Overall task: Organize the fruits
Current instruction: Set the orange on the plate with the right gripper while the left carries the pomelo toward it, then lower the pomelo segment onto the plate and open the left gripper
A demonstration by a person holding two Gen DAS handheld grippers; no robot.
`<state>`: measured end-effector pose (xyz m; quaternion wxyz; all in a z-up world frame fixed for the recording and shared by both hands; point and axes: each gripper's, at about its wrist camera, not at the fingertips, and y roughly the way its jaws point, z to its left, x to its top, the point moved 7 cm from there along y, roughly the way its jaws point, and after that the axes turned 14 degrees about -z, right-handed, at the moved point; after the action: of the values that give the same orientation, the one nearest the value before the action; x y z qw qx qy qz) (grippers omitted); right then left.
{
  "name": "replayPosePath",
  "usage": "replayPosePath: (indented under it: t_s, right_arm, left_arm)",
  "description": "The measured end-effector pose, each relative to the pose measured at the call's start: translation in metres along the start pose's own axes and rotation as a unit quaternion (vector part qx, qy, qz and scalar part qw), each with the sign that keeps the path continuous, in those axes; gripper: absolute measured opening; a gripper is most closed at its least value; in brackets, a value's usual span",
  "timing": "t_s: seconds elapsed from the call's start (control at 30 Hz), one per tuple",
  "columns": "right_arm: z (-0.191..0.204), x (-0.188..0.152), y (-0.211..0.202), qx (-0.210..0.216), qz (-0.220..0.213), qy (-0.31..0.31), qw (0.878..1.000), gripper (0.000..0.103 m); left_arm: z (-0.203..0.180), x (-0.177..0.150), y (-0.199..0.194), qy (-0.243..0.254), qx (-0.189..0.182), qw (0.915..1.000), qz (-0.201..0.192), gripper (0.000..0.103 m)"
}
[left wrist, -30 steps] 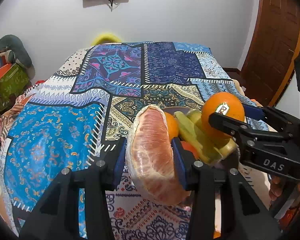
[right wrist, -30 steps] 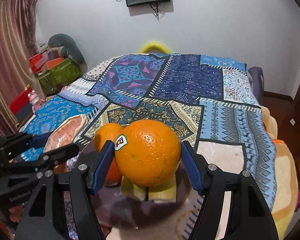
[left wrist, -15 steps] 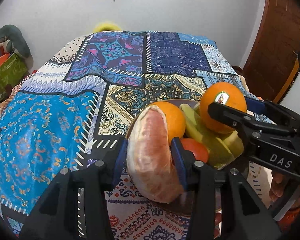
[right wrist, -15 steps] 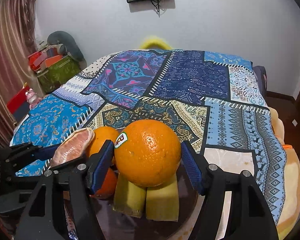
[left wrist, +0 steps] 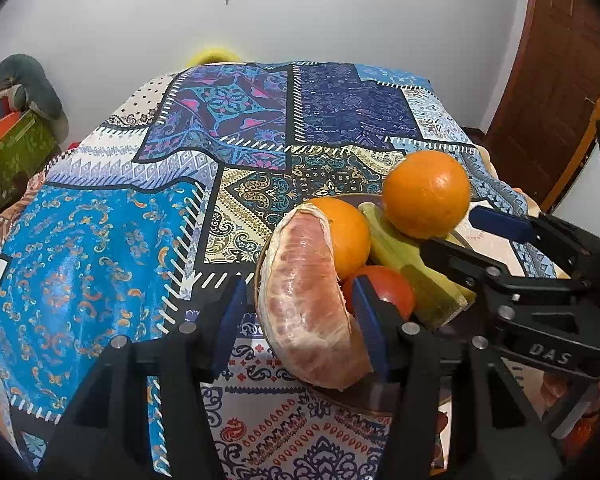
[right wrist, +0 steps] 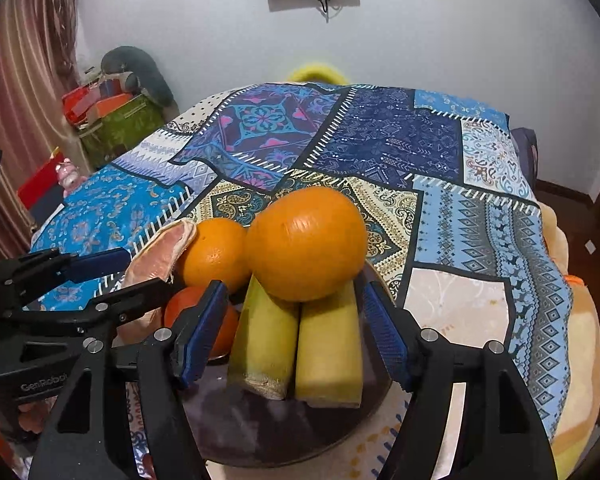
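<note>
Pomelo segment (left wrist: 307, 300), peeled, pink and veined with pale membrane, leans on the brown bowl's (left wrist: 363, 400) near rim in the left wrist view, its crescent back against the smaller orange (left wrist: 347, 232). Half a second ago the left tool (left wrist: 300, 312) pinched it from both sides; now the jaws are spread, the left blue pad (left wrist: 230, 312) apart from the fruit and the right one just beside it. Behind sit a smooth red tomato (left wrist: 387, 292) and fibrous yellow-green cut stalks (left wrist: 411, 272). The large orange (left wrist: 425, 194) rests on top of the stalks, and the sticker that faced this camera before no longer shows. The right tool (left wrist: 479, 236) reaches in from the right, its blue pads below and behind that orange.

Right wrist view: the large orange (right wrist: 305, 244), dimpled and round, sits on two blunt-cut stalks (right wrist: 296, 344) in the dark bowl (right wrist: 260, 436). The right tool (right wrist: 296, 332) gripped it earlier; now its jaws stand wide, both ribbed blue pads (right wrist: 198, 332) clear of the peel. The smaller orange (right wrist: 214, 252) touches it on the left, with the tomato (right wrist: 188, 308) below and the pomelo segment (right wrist: 160, 248) further left beside the left tool (right wrist: 128, 270). The bowl stands on a bed with a patchwork patterned blanket (right wrist: 479, 216).
</note>
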<state>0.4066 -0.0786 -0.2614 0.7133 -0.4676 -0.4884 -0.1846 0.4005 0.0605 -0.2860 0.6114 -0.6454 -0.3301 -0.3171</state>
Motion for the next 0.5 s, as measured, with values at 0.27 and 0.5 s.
replayPosePath:
  t_s: [0.27,0.5]
  right_arm:
    - [0.002,0.001,-0.001,0.002,-0.002,0.000,1.000,0.068]
    - [0.005,0.001,-0.023,-0.005,-0.002,0.002,1.000,0.068]
  left_arm:
    - [0.000,0.002,-0.009,0.005,0.001,1.0000,-0.007,0.055]
    - [0.000,0.004,-0.034,0.003,0.000,0.9999,-0.013,0.056]
